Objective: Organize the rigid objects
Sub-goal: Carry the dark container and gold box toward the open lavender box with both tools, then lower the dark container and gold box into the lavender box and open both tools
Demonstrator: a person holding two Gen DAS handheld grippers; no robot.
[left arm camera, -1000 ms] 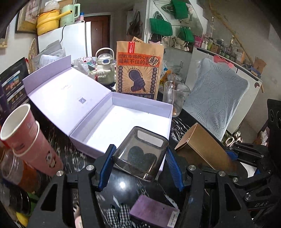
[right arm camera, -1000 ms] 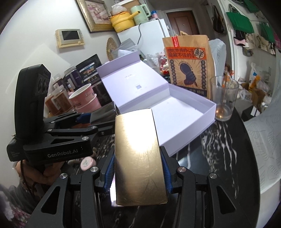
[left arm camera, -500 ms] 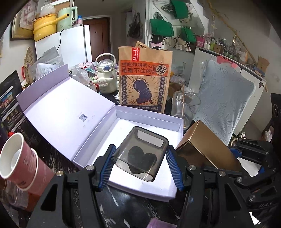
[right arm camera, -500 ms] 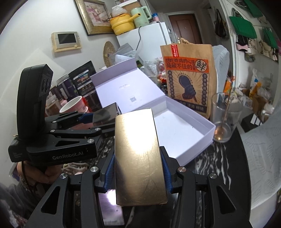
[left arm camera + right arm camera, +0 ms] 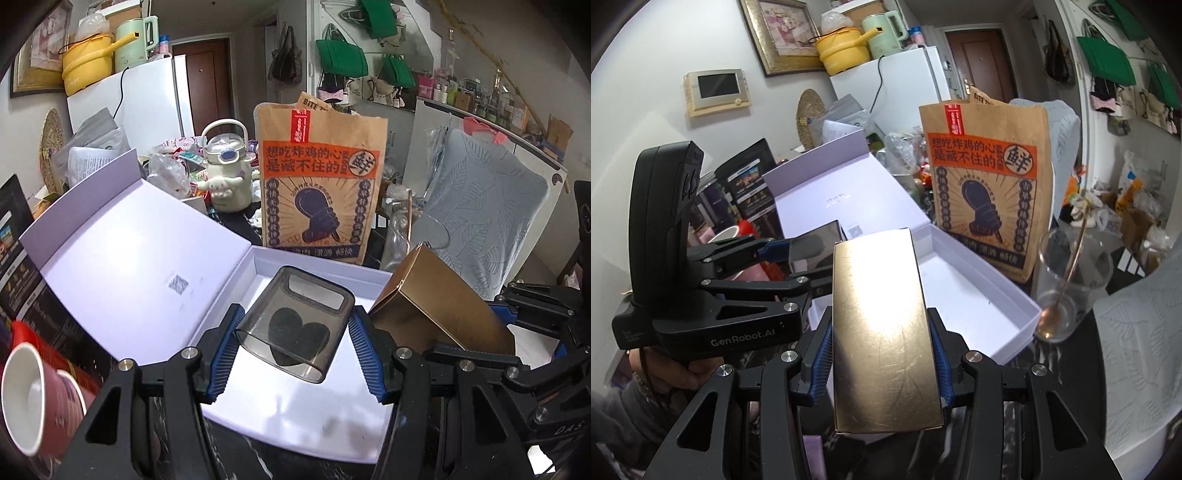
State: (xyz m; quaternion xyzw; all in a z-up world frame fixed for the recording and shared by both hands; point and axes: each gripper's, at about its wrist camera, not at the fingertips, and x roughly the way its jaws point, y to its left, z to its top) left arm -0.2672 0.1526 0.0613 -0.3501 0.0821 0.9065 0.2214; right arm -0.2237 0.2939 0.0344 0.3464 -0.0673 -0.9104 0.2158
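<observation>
While both hover over the open white cardboard box (image 5: pixel 155 266), my left gripper (image 5: pixel 295 339) clamps the smoky translucent heart-printed case (image 5: pixel 295 328); right gripper (image 5: pixel 881 354) clamps the flat gold rectangular box (image 5: pixel 882 332) beside it.

Left tool (image 5: pixel 293 341) clamped, right tool (image 5: pixel 881 356) clamped (side by side)

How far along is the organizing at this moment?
Nothing looks packed yet: the visible floor of the white box is bare. In hand: left gripper clamps the smoky heart case, right gripper the gold box. Left: setting both inside.
</observation>
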